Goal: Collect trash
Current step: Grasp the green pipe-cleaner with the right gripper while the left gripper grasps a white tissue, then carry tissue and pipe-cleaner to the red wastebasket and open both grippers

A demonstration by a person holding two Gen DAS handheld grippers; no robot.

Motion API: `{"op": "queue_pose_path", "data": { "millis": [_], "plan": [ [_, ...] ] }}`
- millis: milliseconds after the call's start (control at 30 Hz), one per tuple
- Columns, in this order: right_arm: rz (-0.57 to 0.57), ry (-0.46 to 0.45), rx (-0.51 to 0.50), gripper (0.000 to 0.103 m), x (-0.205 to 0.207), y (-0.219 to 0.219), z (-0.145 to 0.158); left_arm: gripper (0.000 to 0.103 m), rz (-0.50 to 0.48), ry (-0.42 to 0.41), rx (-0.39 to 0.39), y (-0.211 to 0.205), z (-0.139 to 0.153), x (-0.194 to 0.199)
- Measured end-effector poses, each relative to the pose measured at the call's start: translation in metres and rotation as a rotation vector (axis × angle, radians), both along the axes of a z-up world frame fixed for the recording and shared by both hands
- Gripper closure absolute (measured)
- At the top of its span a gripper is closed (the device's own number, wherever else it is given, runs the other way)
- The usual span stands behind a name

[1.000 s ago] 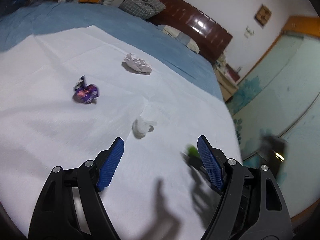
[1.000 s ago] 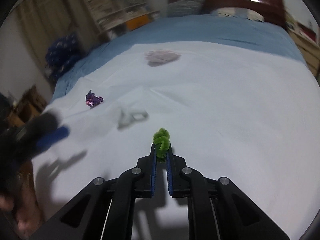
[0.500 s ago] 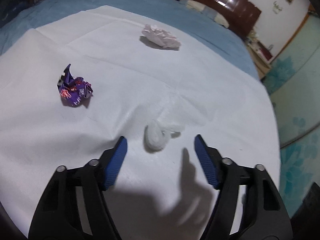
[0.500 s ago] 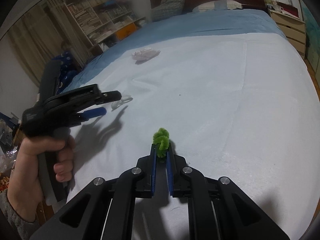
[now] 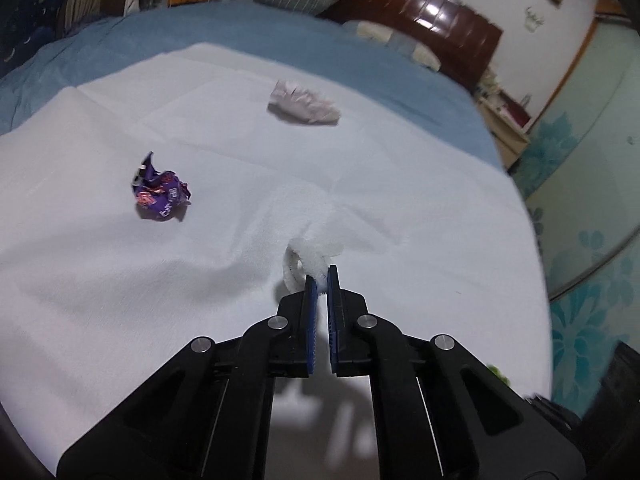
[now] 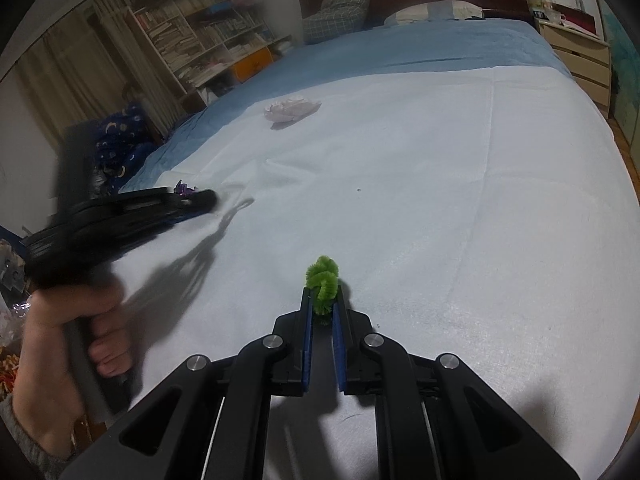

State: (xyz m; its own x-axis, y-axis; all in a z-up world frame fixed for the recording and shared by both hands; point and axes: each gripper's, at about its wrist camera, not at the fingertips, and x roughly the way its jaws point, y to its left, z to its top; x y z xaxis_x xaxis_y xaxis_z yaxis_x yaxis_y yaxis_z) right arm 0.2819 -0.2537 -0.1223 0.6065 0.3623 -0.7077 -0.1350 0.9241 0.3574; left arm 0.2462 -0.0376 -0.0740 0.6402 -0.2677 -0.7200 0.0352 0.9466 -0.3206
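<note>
My left gripper (image 5: 322,276) is shut on a white fuzzy pipe cleaner (image 5: 308,262) on the white sheet (image 5: 420,240). A crumpled purple wrapper (image 5: 160,196) lies to its left, and a crumpled pale paper wad (image 5: 304,104) lies farther back. My right gripper (image 6: 321,300) is shut on a green fuzzy pipe cleaner (image 6: 323,280) held just above the sheet. In the right wrist view the left gripper (image 6: 120,216) shows at the left with the hand holding it, and the paper wad (image 6: 290,110) lies far back.
The white sheet covers a blue bed (image 5: 240,32) with a dark wooden headboard (image 5: 420,12) and pillows. A bookshelf (image 6: 200,36) stands left of the bed, a nightstand (image 6: 580,56) at the right. The bed's right edge drops to a teal floor (image 5: 580,200).
My left gripper moved forward and closed on the white pipe cleaner; it was open before. My right gripper kept holding the green pipe cleaner and shifted slightly.
</note>
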Motion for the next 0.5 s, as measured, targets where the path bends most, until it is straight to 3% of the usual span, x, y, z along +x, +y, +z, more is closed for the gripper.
{"op": "queue_pose_path", "data": {
  "millis": [133, 233, 400, 500],
  "plan": [
    [-0.023, -0.025, -0.050, 0.092, -0.011, 0.004, 0.015, 0.099, -0.013, -0.030, -0.014, 0.007, 0.016, -0.040],
    [-0.041, -0.045, -0.020, 0.092, -0.036, -0.004, 0.039, 0.099, -0.027, -0.065, -0.056, 0.014, 0.032, -0.077],
    [-0.056, -0.148, -0.011, 0.092, -0.114, -0.036, 0.106, 0.099, -0.090, -0.195, -0.081, 0.005, 0.081, -0.145],
    [-0.095, -0.212, -0.028, 0.092, -0.172, -0.076, 0.150, 0.099, -0.152, -0.262, -0.115, -0.012, 0.110, -0.175]
  ]
}}
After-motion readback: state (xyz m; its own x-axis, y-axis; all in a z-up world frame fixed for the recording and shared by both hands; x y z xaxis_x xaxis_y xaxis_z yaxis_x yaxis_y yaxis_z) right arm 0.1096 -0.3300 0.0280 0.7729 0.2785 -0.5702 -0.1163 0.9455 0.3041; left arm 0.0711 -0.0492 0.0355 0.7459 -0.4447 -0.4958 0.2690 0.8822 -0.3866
